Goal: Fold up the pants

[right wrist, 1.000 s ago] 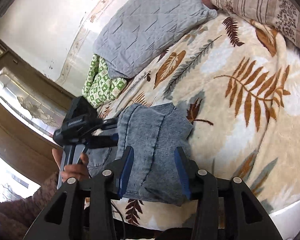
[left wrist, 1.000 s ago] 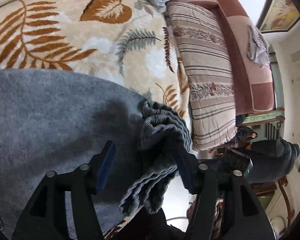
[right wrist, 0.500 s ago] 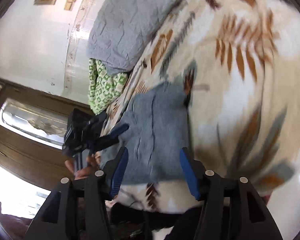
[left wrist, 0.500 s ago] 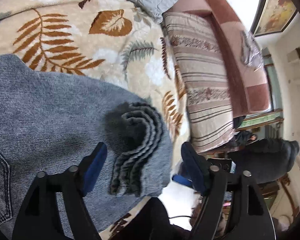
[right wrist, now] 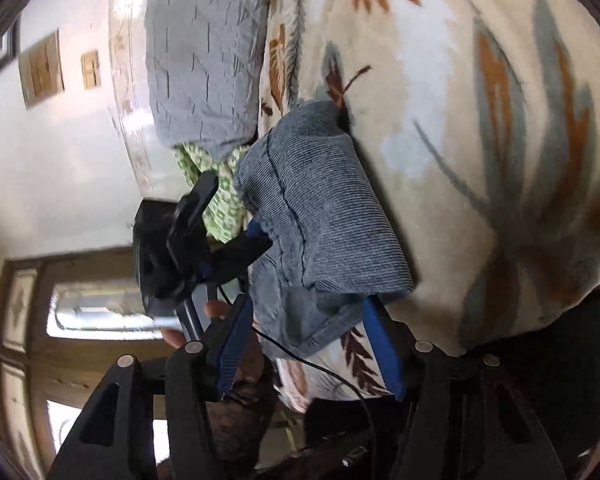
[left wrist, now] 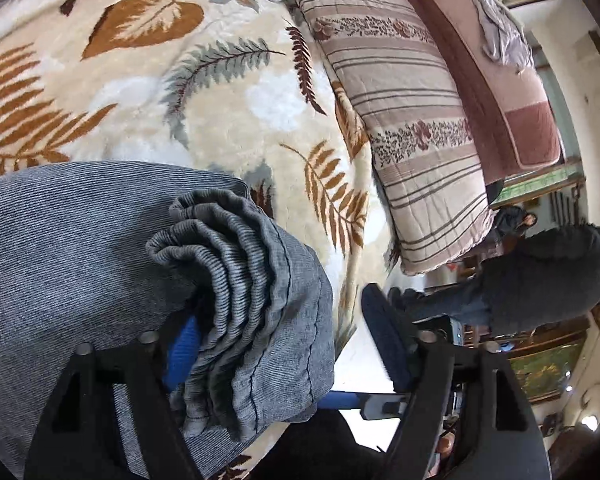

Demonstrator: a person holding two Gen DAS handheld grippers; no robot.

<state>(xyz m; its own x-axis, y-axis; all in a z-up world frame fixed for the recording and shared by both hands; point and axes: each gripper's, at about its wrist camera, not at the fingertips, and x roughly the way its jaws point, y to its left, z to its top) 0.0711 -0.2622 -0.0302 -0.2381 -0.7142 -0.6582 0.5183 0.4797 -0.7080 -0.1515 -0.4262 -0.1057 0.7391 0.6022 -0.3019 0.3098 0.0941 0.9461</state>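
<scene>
The folded grey-blue denim pants (left wrist: 80,264) lie on the cream blanket with brown and grey leaves (left wrist: 228,92) that covers the bed, close to the bed's near edge. In the left wrist view the bundle's long side runs from left to right, and its stacked folded edges (left wrist: 236,288) point toward the camera. The left claw (left wrist: 284,344) has that thick stack between its two blue pads. The left pad (left wrist: 182,354) sits right against the cloth, partly tucked under it. The right pad stands apart from the cloth, out past the bed's edge. Its jaws are closing, and they do not clench the pants yet.

In the right wrist view the pants (right wrist: 320,208) stretch away from the camera, with the near end drooping over the bed's edge. The right claw (right wrist: 312,348) is opening. The near end hangs between its blue pads, and the right pad (right wrist: 380,344) looks to touch the cloth.
</scene>
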